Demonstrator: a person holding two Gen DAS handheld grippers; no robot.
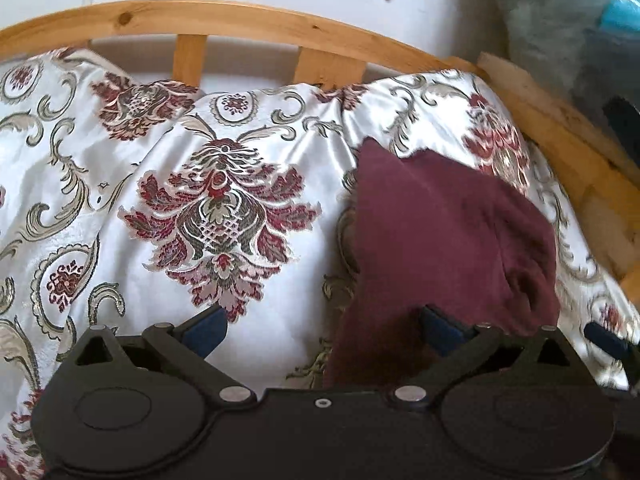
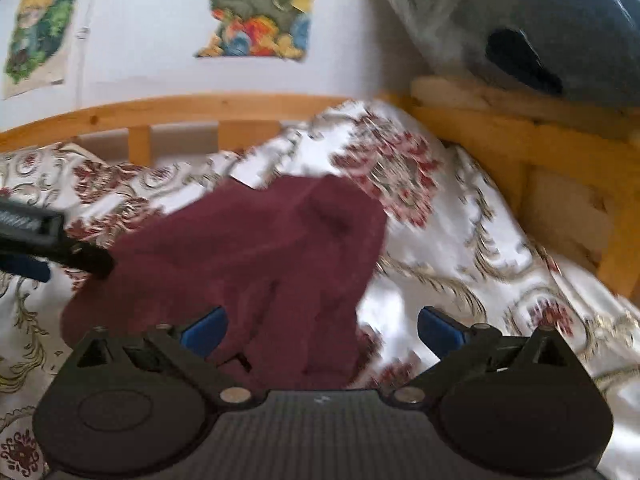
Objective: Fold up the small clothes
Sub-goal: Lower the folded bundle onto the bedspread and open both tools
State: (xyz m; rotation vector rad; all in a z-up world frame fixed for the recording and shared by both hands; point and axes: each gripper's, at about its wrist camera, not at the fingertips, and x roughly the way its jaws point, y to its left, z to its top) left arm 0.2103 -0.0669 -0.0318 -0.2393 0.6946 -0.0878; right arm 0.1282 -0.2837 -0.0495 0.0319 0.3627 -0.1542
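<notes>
A small maroon garment (image 1: 448,232) lies folded on a white bedspread with a red and grey floral pattern (image 1: 208,200). In the left wrist view my left gripper (image 1: 322,330) is open and empty, with its right fingertip (image 1: 440,326) over the garment's near left edge. In the right wrist view the garment (image 2: 256,256) lies ahead and to the left. My right gripper (image 2: 320,330) is open and empty just above the garment's near right edge. The left gripper (image 2: 36,240) shows at the left edge of that view, at the garment's left side.
A wooden bed rail with slats (image 1: 192,20) runs along the far side and the right side (image 2: 532,148). A white wall with colourful pictures (image 2: 256,8) stands behind it. A blue-grey bundle (image 2: 560,20) sits beyond the right rail.
</notes>
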